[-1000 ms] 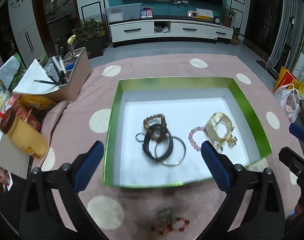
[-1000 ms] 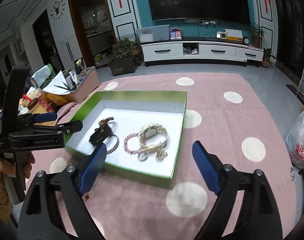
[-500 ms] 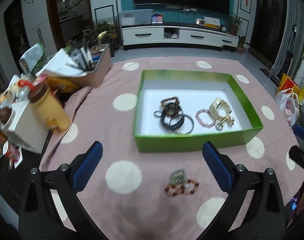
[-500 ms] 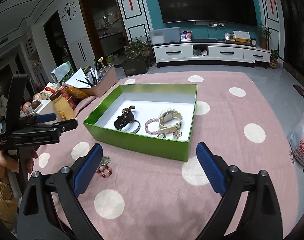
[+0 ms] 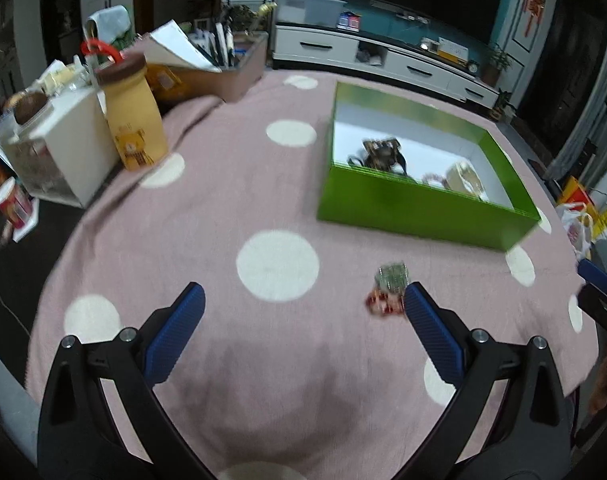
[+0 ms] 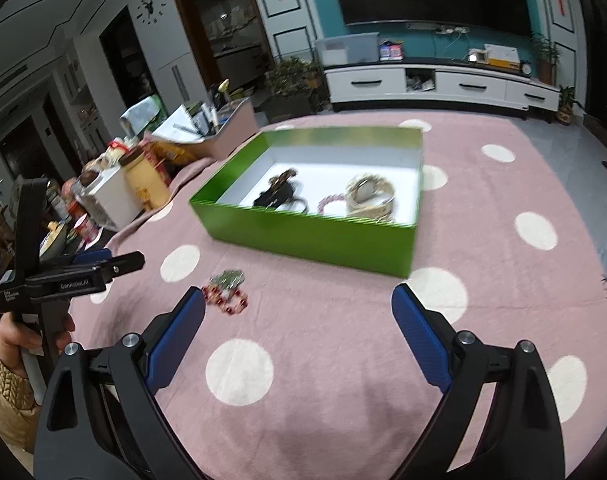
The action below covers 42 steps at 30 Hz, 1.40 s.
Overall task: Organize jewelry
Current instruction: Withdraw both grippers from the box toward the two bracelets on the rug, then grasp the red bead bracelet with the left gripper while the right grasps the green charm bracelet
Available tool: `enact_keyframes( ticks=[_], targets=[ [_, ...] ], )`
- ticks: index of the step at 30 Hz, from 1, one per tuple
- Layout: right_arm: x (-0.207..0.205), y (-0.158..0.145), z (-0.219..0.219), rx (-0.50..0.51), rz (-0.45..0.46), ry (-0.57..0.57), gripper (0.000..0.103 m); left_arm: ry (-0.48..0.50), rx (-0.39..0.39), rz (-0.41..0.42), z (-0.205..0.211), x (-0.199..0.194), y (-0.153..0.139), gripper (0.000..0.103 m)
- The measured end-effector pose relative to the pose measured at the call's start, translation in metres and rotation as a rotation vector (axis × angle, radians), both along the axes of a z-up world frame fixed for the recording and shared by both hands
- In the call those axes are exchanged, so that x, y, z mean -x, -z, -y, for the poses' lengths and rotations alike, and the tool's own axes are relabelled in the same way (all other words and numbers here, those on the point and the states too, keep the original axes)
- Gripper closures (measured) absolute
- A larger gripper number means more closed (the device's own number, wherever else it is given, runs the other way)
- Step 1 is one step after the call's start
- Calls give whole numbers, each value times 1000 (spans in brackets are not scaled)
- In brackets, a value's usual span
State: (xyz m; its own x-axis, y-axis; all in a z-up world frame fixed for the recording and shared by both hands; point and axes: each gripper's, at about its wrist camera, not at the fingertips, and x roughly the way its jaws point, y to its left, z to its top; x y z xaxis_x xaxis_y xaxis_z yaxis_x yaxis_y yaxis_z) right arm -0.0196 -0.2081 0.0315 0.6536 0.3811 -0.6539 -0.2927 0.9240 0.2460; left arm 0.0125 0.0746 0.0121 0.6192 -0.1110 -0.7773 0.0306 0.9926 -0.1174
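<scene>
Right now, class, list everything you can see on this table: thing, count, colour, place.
Box: one, green outside, white inside, on the cloth.
Bracelets in box: several, dark, pink, pale gold; exact count unclear.
Red bead bracelet: one, on cloth before the box, beside a small silvery piece.
Tablecloth: one, pink with white dots.
Yellow bottle: one, brown cap, left edge.
Left tongs: open, empty.
Right tongs: open, empty.
</scene>
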Motion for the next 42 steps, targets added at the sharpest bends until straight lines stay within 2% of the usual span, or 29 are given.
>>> enact_keyframes(
  ticks=[4, 9, 15, 22, 25, 26, 27, 29, 36, 39, 42],
  targets=[
    [-4, 17, -22, 16, -23, -76, 11, 39, -7, -31, 3, 6, 20, 2],
    [-17, 32, -53, 44, -39, -173, 30, 63, 3, -48, 4, 6, 30, 2],
    [-45, 50, -97, 134, -52, -289, 54, 79, 18, -54, 2, 1, 36, 2],
    [-68, 68, -134, 215, -46, -400, 65, 89, 38, -65, -4, -5, 42, 2],
    [-75, 75, -142, 249, -51, -422, 74, 99, 46, -71, -3, -6, 44, 2],
    [-76, 76, -143, 256, -40, -423, 80, 103, 47, -73, -2, -7, 45, 2],
    [-78, 76, -143, 257, -33, -422, 90, 110, 51, -75, 0, -8, 46, 2],
    [-81, 72, -139, 243, -21, -404, 92, 118, 56, -77, 2, -9, 46, 2],
    [-84, 51, -95, 25, -29, -300, 92, 176, 76, -70, 25, -19, 45, 4],
    [-75, 36, -67, -38, -5, -239, 92, 204, 72, -67, 40, -25, 46, 8],
    [-68, 31, -48, -60, 3, -197, 92, 227, 68, -69, 54, -32, 49, 15]
  ],
)
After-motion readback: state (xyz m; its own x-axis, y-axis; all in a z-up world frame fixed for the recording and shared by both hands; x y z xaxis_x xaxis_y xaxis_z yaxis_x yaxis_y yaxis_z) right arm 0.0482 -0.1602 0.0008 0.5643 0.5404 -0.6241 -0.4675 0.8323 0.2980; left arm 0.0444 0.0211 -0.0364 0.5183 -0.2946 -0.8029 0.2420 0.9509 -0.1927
